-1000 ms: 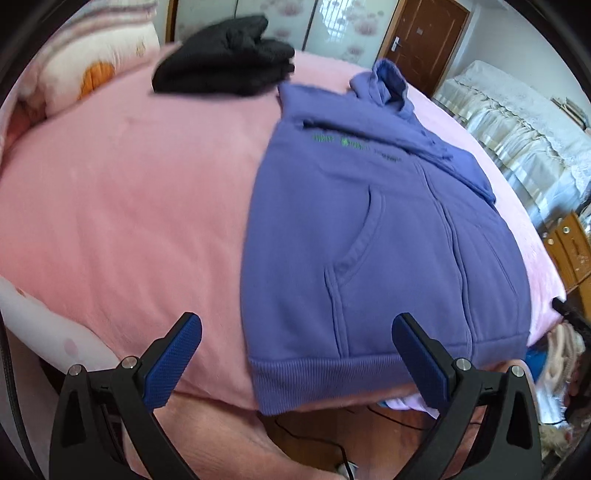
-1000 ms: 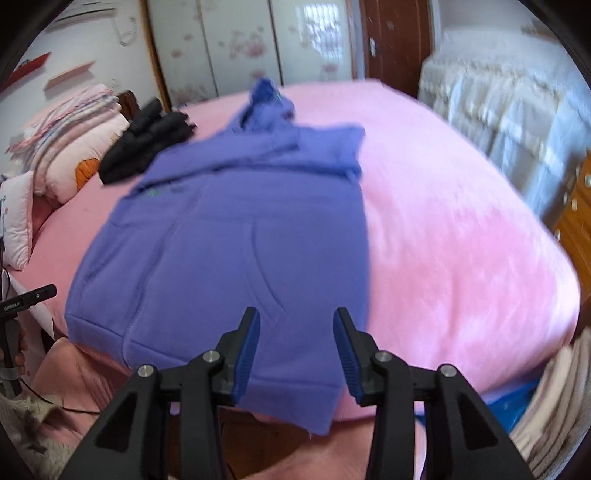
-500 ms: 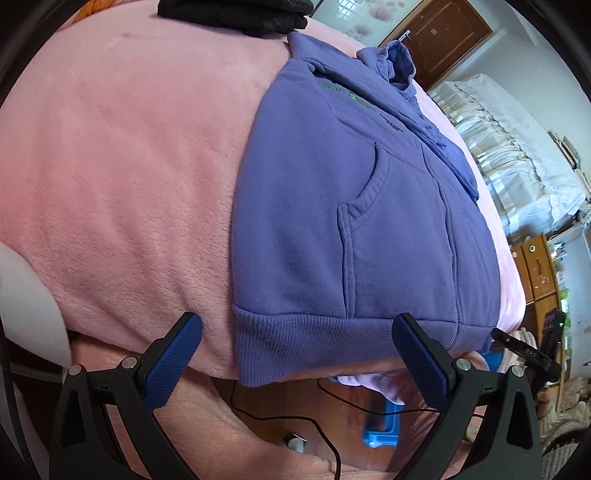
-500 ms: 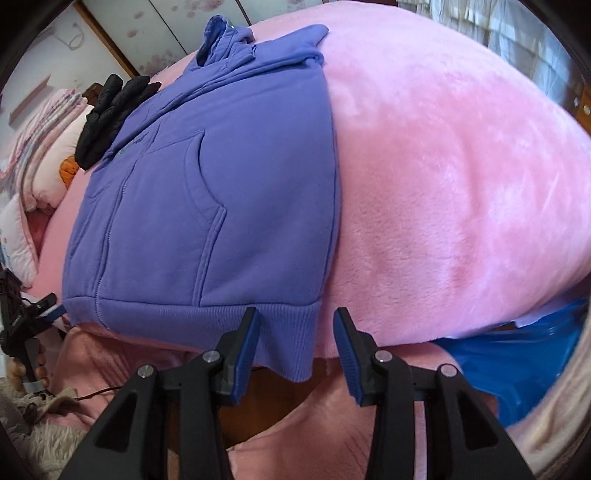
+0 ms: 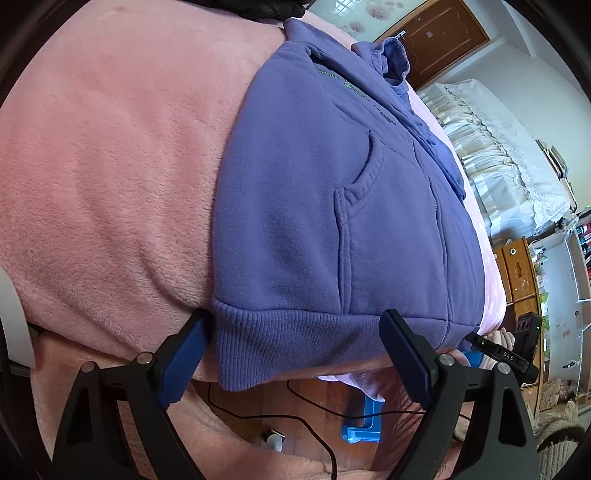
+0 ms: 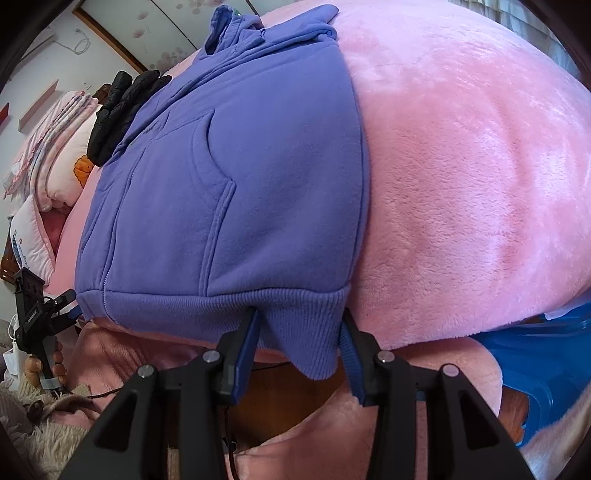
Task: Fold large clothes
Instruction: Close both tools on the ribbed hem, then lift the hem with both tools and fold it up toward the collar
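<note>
Pink plush bedspread [image 5: 110, 155] filling most of both views, soft and faintly creased, draped over the bed's near edge. Purple hoodie [image 5: 332, 221] laid flat on it, front up, sleeves tucked in, hood toward the far end, ribbed hem [image 5: 295, 343] hanging over the near edge of the bed. Black folded garment [image 6: 122, 110] resting beyond the hoodie's shoulder, near the pillows [image 6: 55, 147] stacked at the headboard side.

Left gripper [image 5: 295, 354] down at the hem's left corner, jaws just narrowed a little yet spread wide, the ribbing between them, pads not visibly pressing. Right gripper [image 6: 299, 354] at the hem's right corner, jaws about half apart, straddling the hanging corner of ribbing; left pad close against the fabric, right pad just beside its edge, a firm pinch not visible.

Around the bed: brown wooden door [image 5: 436, 40] at the far wall, floral wardrobe panels [image 6: 184, 29], a white lace-covered piece [image 5: 498, 155] alongside, a wooden cabinet [image 5: 517, 273] on the right. Below the bed edge, wooden floor with a black cable [image 5: 258, 413] and a blue plastic item [image 5: 362, 424].
</note>
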The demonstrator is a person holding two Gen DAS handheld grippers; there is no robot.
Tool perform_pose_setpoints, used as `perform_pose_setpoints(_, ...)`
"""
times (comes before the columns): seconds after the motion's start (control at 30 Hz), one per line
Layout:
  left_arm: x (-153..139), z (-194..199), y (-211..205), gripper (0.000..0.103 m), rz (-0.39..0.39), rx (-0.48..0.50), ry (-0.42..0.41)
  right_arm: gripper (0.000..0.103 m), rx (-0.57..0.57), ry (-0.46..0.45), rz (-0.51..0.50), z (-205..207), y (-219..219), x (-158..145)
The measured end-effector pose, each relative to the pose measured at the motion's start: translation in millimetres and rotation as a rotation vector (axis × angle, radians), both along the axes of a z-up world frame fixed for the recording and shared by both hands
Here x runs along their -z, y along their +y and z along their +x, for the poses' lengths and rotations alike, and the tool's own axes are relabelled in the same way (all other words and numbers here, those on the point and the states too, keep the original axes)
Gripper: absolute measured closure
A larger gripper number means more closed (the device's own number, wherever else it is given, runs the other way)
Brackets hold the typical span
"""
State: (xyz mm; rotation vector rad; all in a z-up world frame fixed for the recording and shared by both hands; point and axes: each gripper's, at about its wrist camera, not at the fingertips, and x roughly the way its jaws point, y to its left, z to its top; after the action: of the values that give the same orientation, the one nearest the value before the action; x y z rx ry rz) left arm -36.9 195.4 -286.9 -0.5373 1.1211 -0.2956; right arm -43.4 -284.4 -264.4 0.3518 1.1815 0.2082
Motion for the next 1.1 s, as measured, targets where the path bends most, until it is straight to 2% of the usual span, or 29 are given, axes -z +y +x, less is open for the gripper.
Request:
perform_pose_setpoints(0.03,-0.6,-0.1,-0.1,0.02,-0.004,0.0,-0.001,0.06,-0.005,-0.005,0.001,-0.4,0.1,-0.8)
perform_pose_setpoints(0.07,-1.1,0.5,-1.4,0.034,-0.005,0.005,-0.002,0.061,-0.01,-0.01,0.002,-0.8,1.1,-1.8)
perform_pose_setpoints(0.13,-1.2,1.5,-5.3,0.047,-0.002,0.017,0.0,0.063,-0.026,-0.026,0.0,-1.2,5.0,-4.8)
perform_pose_setpoints(0.27,-1.8,0.9,-5.0,0.048,-0.01,0.015,-0.006,0.064,-0.044,-0.039,0.002,0.5,10.0,-7.4)
perform_pose_setpoints(0.3,-1.0,0.5,-4.1,0.046,-0.017,0.016,-0.003,0.064,-0.042,-0.033,0.003,1.9,9.7,-6.1)
perform_pose_setpoints(0.37,1.2,0.6,-2.6,0.033,-0.035,0.019,0.006,0.063,-0.033,-0.022,0.008,4.1,9.1,-3.5)
perform_pose_setpoints(0.5,0.8,3.0,-12.0,0.031,-0.009,0.035,0.002,0.064,-0.047,-0.026,-0.033,4.7,14.6,-4.3)
perform_pose_setpoints(0.53,-0.3,3.5,-13.2,0.039,-0.001,0.042,0.0,0.066,-0.06,-0.034,-0.048,3.8,17.2,-5.7)
perform_pose_setpoints(0.57,-1.1,3.7,-13.5,0.058,-0.005,0.048,-0.001,0.079,-0.069,-0.039,-0.059,3.5,18.9,-6.9)
perform_pose_setpoints(0.6,-1.3,4.4,-13.2,0.069,-0.019,0.049,0.003,0.094,-0.074,-0.037,-0.074,4.1,19.0,-7.1)
perform_pose_setpoints(0.63,-0.3,4.5,-11.1,0.083,-0.042,0.045,0.017,0.094,-0.08,-0.037,-0.075,4.2,18.5,-8.2)
perform_pose_setpoints(0.7,-1.6,3.1,-7.9,0.088,-0.076,0.03,0.029,0.095,-0.09,-0.059,-0.071,2.2,18.8,-14.7)
perform_pose_setpoints(0.87,-26.3,-1.4,-11.5,0.091,-0.082,0.037,0.007,0.095,-0.106,-0.178,-0.009,-5.3,13.3,-52.3)
perform_pose_setpoints(1.1,-92.1,3.7,-9.0,0.091,-0.226,0.001,-0.137,0.095,-0.068,-0.365,0.113,-0.9,-2.3,-121.3)
